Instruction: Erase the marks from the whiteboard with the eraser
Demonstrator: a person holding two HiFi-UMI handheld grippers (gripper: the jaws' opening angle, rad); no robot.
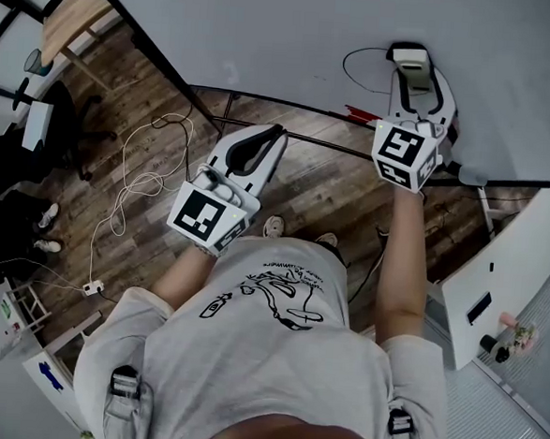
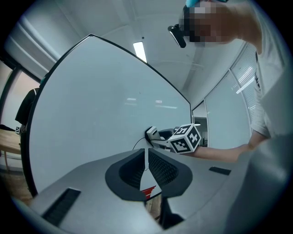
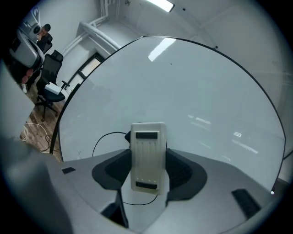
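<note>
A large whiteboard fills the top of the head view. My right gripper is shut on a white eraser, whose face is pressed against the board. Beside it runs a thin black loop mark, and red marks sit near the board's lower edge. In the right gripper view the eraser stands upright between the jaws, with the black loop curving out to its left. My left gripper is shut on nothing and hangs off the board over the floor. Its own view shows its shut jaws, the red marks and the eraser.
Below the board is a wooden floor with loose white cables. A wooden table and dark chairs stand at the left. A white cabinet is at the right. The person's torso fills the bottom of the head view.
</note>
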